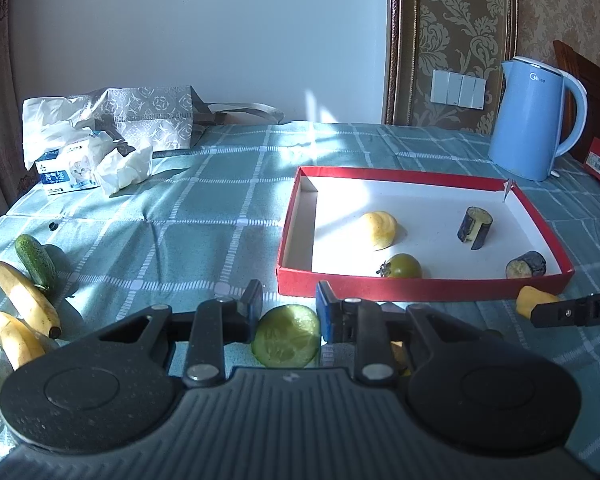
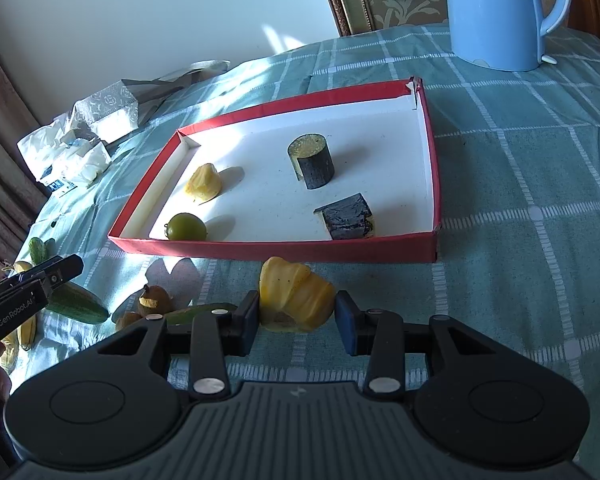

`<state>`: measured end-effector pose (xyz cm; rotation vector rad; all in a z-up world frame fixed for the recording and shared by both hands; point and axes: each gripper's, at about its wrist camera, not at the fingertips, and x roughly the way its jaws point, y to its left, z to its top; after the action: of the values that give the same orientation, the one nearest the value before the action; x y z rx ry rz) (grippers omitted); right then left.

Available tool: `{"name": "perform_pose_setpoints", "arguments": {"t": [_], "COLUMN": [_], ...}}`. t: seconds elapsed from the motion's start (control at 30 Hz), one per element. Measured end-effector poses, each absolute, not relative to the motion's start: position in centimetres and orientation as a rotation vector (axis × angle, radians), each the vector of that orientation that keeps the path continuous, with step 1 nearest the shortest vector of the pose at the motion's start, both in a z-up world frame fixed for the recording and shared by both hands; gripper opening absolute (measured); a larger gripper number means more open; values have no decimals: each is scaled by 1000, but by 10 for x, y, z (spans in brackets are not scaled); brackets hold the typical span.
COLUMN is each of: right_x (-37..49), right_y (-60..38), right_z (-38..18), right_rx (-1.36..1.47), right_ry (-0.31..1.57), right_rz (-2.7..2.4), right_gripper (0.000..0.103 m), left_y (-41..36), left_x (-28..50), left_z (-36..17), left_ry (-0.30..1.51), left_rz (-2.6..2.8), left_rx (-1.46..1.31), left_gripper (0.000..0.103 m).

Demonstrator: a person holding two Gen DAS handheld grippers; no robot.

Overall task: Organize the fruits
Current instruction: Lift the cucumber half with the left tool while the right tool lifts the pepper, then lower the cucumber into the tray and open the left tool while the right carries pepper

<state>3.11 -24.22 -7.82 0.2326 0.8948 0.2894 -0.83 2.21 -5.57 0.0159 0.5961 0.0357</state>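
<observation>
My left gripper (image 1: 289, 300) is shut on a halved cucumber (image 1: 287, 336), cut face toward the camera, just in front of the red tray (image 1: 420, 286). My right gripper (image 2: 297, 308) is shut on a yellow fruit piece (image 2: 296, 294) low over the cloth, close to the near rim of the tray (image 2: 280, 250). Inside the tray lie a yellow piece (image 2: 203, 184), a green tomato (image 2: 186, 226) and two dark eggplant chunks (image 2: 312, 160). In the right wrist view the left fingers (image 2: 56, 272) show at the left edge with the cucumber (image 2: 76, 304).
Bananas (image 1: 28, 296) and a whole small cucumber (image 1: 36, 266) lie at the near left. Brown fruit pieces (image 2: 154, 298) sit left of my right gripper. A blue kettle (image 1: 534, 120) stands behind the tray. A tissue pack (image 1: 80, 168) and a patterned bag (image 1: 152, 116) are at the back left.
</observation>
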Motion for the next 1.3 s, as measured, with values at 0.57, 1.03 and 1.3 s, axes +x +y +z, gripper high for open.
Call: {"name": "perform_pose_setpoints", "arguments": {"t": [0.57,1.03,1.3], "right_x": [35,30,28], "right_y": [-248,-278,-291], "right_z": [-77,-70,-74], "right_rx": [253,277,293], "right_ry": [886,864,874], "right_rz": [272,198,162], "right_gripper": [39,39,39], "left_y": [17,-13,-14], "left_x": [30,99,108], "left_z": [-31,-37,-45], "left_ry": [550,539,551], "left_rz": [-14,-72,-56], "left_rx": [21,81,85], "left_gripper": [25,16,16]}}
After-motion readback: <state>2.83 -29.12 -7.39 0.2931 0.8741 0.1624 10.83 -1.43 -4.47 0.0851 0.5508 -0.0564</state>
